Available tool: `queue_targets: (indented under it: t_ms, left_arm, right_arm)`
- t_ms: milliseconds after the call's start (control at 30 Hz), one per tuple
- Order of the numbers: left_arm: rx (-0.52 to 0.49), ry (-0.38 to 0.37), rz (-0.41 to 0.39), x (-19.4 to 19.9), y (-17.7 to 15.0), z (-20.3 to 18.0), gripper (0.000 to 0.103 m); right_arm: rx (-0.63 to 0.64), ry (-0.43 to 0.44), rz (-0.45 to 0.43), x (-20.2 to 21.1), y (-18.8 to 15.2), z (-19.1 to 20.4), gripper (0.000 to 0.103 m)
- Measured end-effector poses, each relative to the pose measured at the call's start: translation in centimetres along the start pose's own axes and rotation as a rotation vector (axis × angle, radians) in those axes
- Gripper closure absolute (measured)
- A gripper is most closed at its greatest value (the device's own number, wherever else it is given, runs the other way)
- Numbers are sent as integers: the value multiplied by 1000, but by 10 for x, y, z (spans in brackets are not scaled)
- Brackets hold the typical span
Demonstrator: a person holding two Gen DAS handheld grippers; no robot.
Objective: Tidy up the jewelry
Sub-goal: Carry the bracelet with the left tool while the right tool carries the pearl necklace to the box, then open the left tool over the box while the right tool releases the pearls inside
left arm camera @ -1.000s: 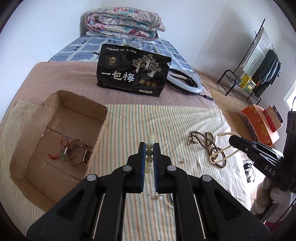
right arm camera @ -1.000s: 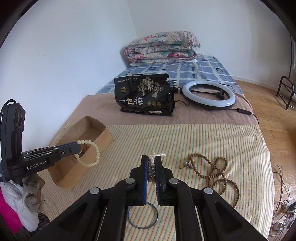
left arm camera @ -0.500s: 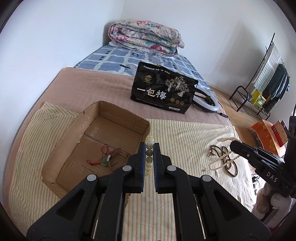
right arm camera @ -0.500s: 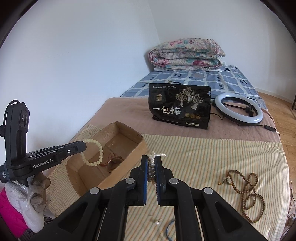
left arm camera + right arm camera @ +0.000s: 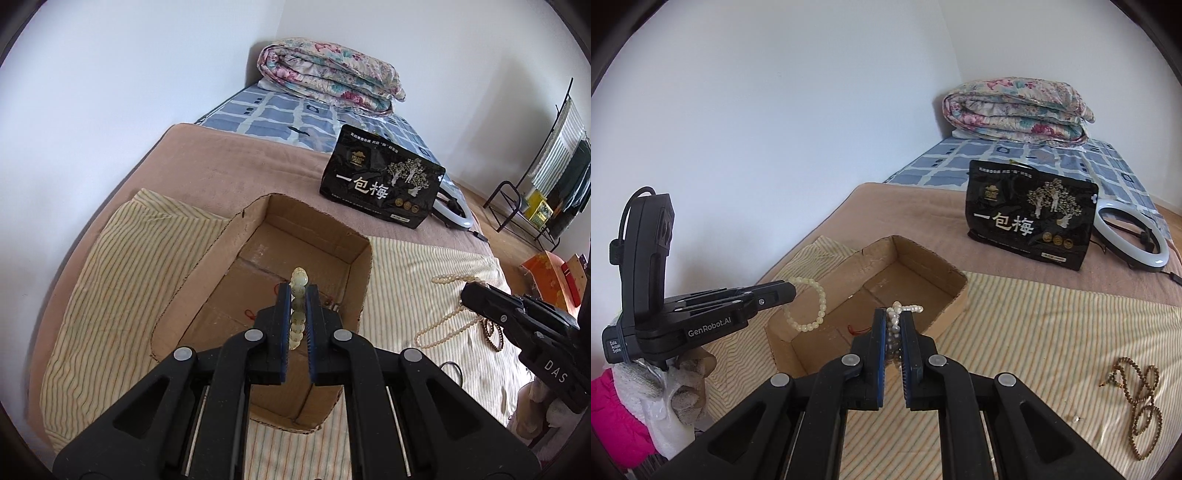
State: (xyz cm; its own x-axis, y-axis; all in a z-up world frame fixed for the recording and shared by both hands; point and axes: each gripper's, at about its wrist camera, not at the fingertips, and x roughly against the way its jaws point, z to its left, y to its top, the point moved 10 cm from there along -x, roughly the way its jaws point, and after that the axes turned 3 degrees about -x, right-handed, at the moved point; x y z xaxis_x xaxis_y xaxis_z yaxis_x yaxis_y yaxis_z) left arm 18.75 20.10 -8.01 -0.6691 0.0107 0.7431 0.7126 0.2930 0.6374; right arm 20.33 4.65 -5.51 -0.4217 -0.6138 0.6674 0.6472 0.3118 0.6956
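Left gripper (image 5: 297, 295) is clamped on a pale bead bracelet (image 5: 809, 304), its loop hanging edge-on over the cardboard box (image 5: 364, 284); right gripper (image 5: 893, 326) pinches a pearl strand (image 5: 905, 308) trailing toward the bed's right edge. Box contents are mostly hidden behind the fingers, only red cord (image 5: 250, 314) showing; brown prayer beads (image 5: 1141, 398) lie on open striped cloth (image 5: 1034, 332) near the right edge.

Both wrist cameras look forward along their fingers, close above the bed, sharing the cardboard box (image 5: 295, 266) (image 5: 916, 266) and black bag (image 5: 384, 182) (image 5: 1030, 214)
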Motion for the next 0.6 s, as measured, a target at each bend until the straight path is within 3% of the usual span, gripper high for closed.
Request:
queue_targets:
  t_ms: [600]
  left_arm:
    - [53,55,53,-13,-15,43,98]
  right_arm:
    - [41,105,99,-59,-33,64,98]
